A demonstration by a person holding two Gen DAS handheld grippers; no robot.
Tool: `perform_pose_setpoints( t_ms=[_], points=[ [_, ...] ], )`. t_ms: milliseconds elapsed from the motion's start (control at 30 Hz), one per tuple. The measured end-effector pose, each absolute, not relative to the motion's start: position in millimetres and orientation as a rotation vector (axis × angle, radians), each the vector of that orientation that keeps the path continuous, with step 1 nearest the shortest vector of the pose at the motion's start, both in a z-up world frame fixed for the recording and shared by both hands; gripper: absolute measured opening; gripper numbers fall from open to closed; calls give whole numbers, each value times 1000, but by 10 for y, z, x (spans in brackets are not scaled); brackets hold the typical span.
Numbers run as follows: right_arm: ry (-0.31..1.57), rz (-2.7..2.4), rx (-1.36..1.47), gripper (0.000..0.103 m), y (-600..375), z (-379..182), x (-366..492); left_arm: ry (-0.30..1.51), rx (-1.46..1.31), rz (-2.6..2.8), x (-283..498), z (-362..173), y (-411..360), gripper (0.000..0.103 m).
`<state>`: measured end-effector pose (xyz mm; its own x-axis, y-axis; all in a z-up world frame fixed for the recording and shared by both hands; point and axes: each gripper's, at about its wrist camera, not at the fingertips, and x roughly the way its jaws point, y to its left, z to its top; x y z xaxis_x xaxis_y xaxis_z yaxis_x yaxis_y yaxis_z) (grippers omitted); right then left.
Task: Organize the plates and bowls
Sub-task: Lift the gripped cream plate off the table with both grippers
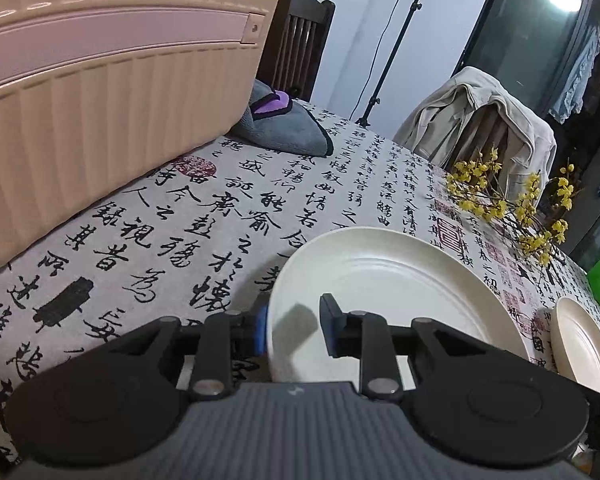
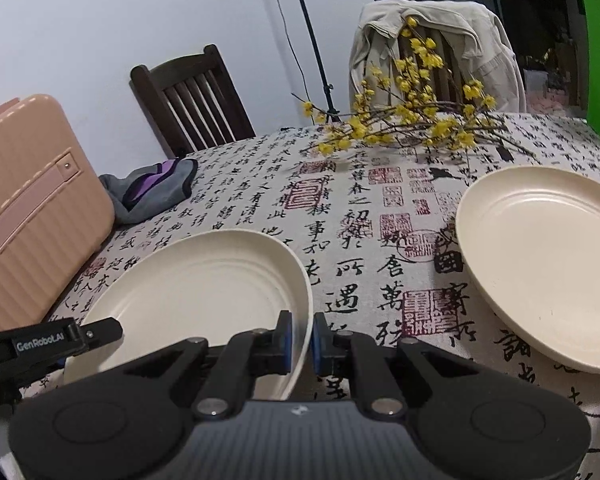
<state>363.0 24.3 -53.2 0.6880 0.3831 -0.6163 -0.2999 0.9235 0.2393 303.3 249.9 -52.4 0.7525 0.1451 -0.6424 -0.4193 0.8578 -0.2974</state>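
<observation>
While both grippers meet at the same cream plate [image 2: 204, 284], the right gripper [image 2: 300, 344] has its blue pads clamped on that plate's near right rim, the thin edge pinched tight between them. The left gripper [image 1: 294, 330] straddles the plate's [image 1: 384, 292] left rim, one pad outside the edge and the other over the plate's inner face, with a visible gap on that inner side; whether the pads truly press on the rim I cannot tell. In the right wrist view the left gripper's finger [image 2: 96, 330] reaches onto the plate from the left. The plate sits tilted on the calligraphy tablecloth [image 2: 340, 240]. A second cream plate [image 2: 540, 268] lies to the right, apart from the first. Left of the held plate stands a pink ribbed suitcase [image 2: 32, 216], with a grey and purple cloth [image 2: 152, 192] beside it. Farther back lie yellow flowering branches [image 2: 412, 116], then a dark wooden chair [image 2: 192, 100] and a chair draped with a beige jacket [image 2: 440, 32]
</observation>
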Motion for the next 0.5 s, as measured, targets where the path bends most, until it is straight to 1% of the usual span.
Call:
perform_pose_setpoints(
  t_ms=[500],
  points=[
    [683, 398, 107, 10, 268, -473, 3578, 610, -446, 321, 2948, -424, 2505, 26]
  ],
)
